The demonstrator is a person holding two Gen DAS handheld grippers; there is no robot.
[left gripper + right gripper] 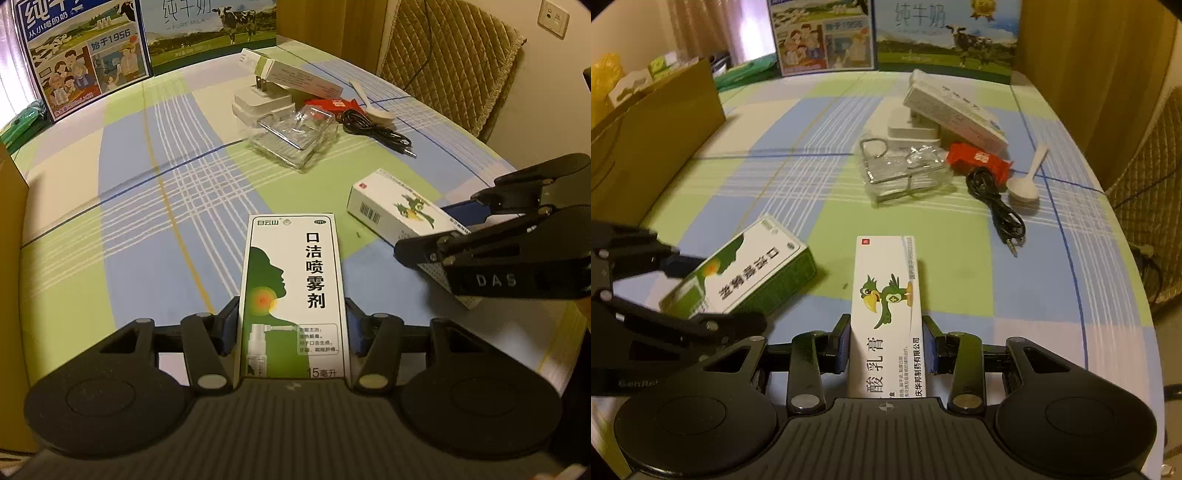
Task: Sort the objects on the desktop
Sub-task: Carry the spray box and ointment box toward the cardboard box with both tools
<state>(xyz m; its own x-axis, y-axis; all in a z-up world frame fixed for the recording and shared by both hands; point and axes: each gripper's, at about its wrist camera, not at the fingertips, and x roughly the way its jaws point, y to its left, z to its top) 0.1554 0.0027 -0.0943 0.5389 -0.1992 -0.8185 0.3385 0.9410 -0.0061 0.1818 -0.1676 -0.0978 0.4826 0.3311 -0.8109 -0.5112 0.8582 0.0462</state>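
Fingers of both grippers are closed on a box apiece: the left gripper (293, 325) has its blue pads pressed to the two long sides of a green and white spray box (293, 295), and the right gripper (886, 343) pinches a narrower white box with a cartoon bird (888, 314) the same way. Each box runs lengthwise straight out from its gripper, near end tucked between the fingers, far end pointing across the checked tablecloth (147, 206) toward the milk cartons (85, 55) at the back. The two boxes sit near each other at the near edge of the table, low over the cloth; whether they rest on it or are lifted I cannot tell. By my reading, this is the carrying step of the sort, both picks made and neither box yet put down. A brown cardboard box (653, 147) stands open on the left and may be the goal, so the next move probably calls for a lift and swing leftward. Still loose beyond are a long white carton (956, 110), a glass dish (905, 177), a black cable (997, 199) and a white spoon (1027, 177).
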